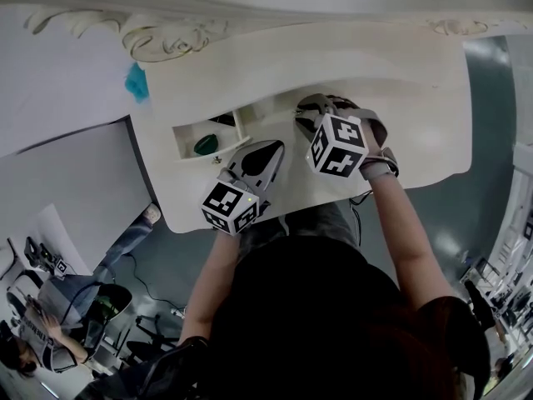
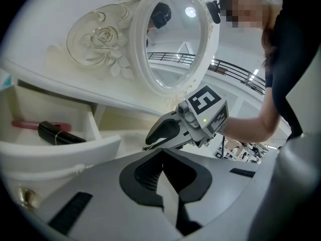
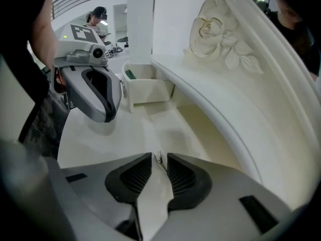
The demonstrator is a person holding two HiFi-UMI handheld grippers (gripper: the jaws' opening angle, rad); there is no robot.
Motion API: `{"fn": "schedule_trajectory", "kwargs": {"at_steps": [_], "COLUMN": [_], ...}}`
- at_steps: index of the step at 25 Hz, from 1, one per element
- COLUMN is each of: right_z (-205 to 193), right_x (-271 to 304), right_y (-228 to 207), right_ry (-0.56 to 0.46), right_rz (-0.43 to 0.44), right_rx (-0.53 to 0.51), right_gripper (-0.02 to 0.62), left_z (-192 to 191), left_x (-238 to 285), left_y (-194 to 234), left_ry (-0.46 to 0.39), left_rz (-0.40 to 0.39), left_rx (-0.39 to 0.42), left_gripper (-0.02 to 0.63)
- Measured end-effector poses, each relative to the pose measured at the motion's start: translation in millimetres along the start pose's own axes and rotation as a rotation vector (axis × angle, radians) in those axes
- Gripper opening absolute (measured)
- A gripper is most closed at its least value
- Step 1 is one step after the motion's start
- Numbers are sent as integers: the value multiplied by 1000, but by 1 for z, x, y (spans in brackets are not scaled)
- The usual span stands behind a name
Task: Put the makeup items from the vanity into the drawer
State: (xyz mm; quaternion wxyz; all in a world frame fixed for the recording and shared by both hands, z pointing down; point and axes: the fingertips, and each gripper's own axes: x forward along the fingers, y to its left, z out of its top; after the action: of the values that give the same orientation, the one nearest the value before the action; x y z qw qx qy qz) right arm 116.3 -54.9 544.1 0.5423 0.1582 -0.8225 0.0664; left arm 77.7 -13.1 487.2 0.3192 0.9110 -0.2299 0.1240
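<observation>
Makeup in the drawer, both grippers empty.

At the left, the open drawer [image 2: 60, 152] holds a pink lipstick [image 2: 35, 125], a black tube [image 2: 60, 134] and a green item [image 1: 206, 145]. Just beside it, the left gripper [image 2: 161, 157] has its jaws pressed together on nothing. Further right, the right gripper [image 3: 159, 157] has its jaws a narrow gap apart, also empty. No makeup shows on the vanity top [image 1: 400, 123], so the loading seems done; closing the drawer may remain.

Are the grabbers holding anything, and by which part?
Nothing is held. The left gripper has its fingers shut and empty. The right gripper has its fingers a little apart over the vanity top, empty too.
</observation>
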Motion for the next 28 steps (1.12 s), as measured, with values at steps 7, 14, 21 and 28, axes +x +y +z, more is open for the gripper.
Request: {"fn": "schedule_trajectory", "kwargs": {"at_steps": [7, 14, 21, 28], "right_z": [-2, -1, 19, 53], "right_x": [7, 6, -7, -28], "right_y": [4, 9, 16, 26], "right_ry": [18, 33, -28, -117], "right_rz": [85, 77, 21, -8], "right_rx": [25, 11, 27, 37], "right_gripper": [92, 55, 54, 54], "left_z": [-3, -4, -5, -1], "left_x": [-8, -14, -25, -38], "left_y": [0, 1, 4, 6], "left_ry": [-6, -16, -24, -42], "left_rz": [14, 13, 12, 10], "left_rx": [-13, -17, -16, -6], "left_gripper": [14, 14, 14, 14]}}
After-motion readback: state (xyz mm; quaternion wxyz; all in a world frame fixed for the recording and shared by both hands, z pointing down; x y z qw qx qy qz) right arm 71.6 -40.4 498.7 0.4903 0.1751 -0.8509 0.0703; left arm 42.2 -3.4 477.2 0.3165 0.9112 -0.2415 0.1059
